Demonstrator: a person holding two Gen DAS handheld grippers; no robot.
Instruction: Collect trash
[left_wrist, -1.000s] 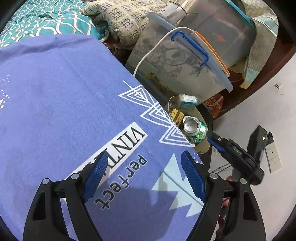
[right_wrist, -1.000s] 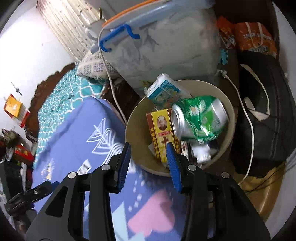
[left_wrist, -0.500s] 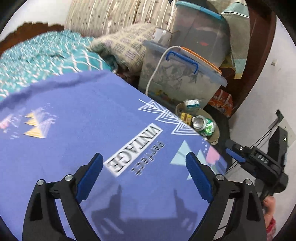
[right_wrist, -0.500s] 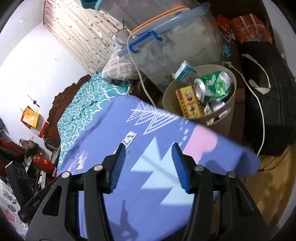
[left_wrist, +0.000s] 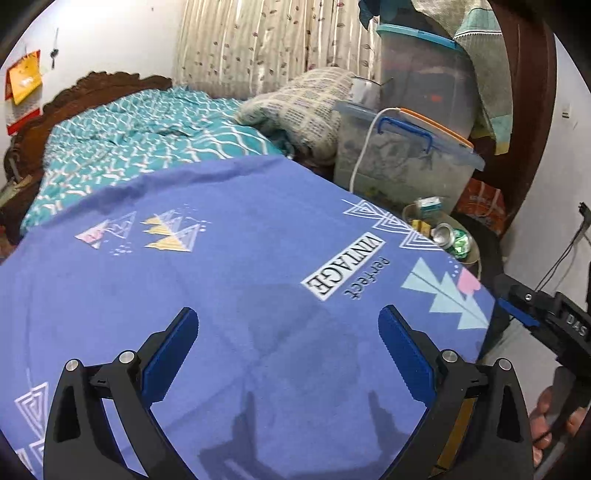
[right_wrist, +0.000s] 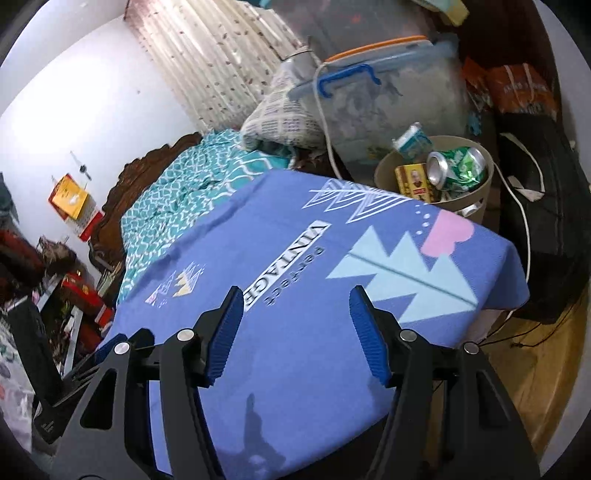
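Both grippers, left (left_wrist: 284, 354) and right (right_wrist: 295, 332), have backed away from the bin (right_wrist: 480, 192) at upper right, jaws just widened, empty; trash seems collected.

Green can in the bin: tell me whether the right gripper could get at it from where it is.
Probably yes. The green can lies on top of the trash in the open bin, nothing covering it. The right gripper is empty with jaws apart, but it hangs back over the blue cloth, so it must travel forward first.

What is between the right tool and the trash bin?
Only bare purple cloth lies between the right tool and the trash bin, seen in the right wrist view.
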